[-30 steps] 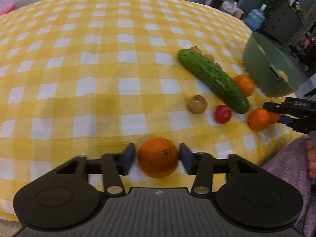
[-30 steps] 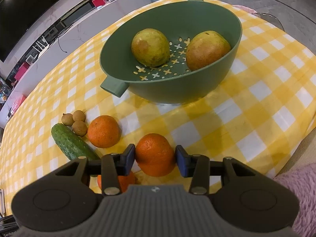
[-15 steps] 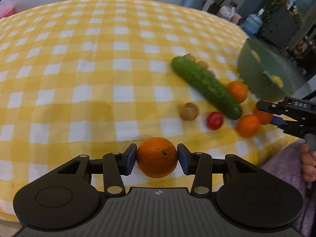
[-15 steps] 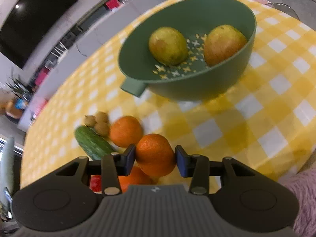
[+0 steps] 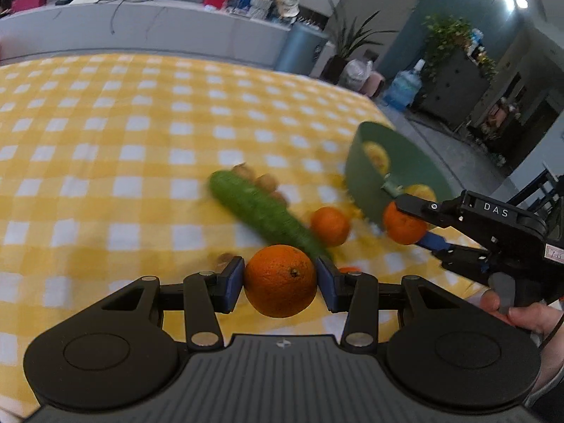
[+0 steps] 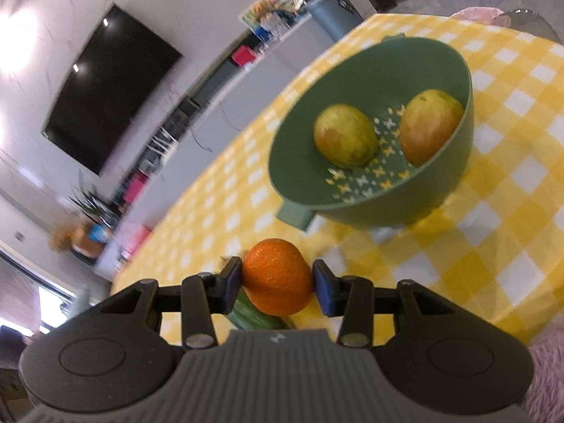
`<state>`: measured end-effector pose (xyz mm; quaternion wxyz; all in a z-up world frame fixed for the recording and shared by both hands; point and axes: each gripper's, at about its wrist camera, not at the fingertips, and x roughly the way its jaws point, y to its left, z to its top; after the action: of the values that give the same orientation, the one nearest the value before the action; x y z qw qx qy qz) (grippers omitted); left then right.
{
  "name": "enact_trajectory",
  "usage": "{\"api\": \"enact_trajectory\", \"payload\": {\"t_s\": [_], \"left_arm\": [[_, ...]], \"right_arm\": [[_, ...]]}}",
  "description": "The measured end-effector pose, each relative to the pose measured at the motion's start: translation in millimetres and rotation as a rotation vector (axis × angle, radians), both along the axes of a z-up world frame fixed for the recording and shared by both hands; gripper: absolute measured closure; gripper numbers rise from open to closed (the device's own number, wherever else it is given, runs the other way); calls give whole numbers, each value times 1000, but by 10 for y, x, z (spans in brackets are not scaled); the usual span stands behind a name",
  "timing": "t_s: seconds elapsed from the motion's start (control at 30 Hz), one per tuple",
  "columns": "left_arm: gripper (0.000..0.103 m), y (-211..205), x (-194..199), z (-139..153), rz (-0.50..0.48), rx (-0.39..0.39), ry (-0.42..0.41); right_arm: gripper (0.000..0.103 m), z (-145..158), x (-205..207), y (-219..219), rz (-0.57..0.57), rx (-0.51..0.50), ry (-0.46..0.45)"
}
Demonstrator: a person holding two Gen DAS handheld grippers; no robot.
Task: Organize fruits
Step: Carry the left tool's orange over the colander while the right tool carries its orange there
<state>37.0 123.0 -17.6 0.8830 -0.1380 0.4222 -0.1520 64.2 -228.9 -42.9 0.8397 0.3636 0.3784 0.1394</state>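
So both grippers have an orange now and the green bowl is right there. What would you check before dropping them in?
1. Left gripper has a firm hold on its orange: ok, both pads press its sides.
2. Right gripper has a firm hold on its orange: ok, clamped at both sides.
3. Green bowl has room: ok, only two yellow-green fruits lie in it, with bare floor between.
4. Bowl stands level on the table: ok.
5. Oranges are above the rim: not ok, both sit short of the bowl.
6. Cucumber is clear of the path: cannot tell.
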Motion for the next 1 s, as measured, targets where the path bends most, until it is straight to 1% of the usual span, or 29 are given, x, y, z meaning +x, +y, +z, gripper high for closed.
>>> {"api": "enact_trajectory", "payload": {"t_s": [0.13, 0.2, 0.37, 0.47, 0.53, 0.63, 0.73, 0.83, 0.87, 0.93, 1.0], "left_arm": [[53, -168, 108, 38, -24, -41, -11], [52, -281, 164, 64, -40, -60, -24], [53, -553, 359, 76, -63, -147, -27], [53, -661, 478, 93, -64, -179, -31], [53, -731, 573, 121, -80, -206, -38], [53, -845, 722, 173, -98, -250, -55], [53, -951, 886, 200, -114, -274, -72], [53, -1124, 1074, 183, -107, -244, -57], [53, -1163, 1116, 164, -102, -231, -54], [53, -1244, 1185, 116, -99, -206, -53], [53, -1271, 1232, 60, -104, -195, -40]], "right_arm": [[62, -58, 18, -157, -16, 190, -11], [62, -56, -4, -255, -58, 253, -35], [62, 15, -93, -548, -209, 320, -111], [62, -10, -97, -689, -275, 333, -107], [62, -27, -58, -752, -317, 318, -89], [62, -78, 60, -804, -319, 313, -45], [61, -80, 145, -806, -322, 291, -30], [60, -44, 218, -772, -315, 238, -18], [58, -41, 227, -774, -314, 224, -18], [52, -40, 247, -774, -313, 204, -30], [50, -39, 238, -764, -304, 206, -50]]}}
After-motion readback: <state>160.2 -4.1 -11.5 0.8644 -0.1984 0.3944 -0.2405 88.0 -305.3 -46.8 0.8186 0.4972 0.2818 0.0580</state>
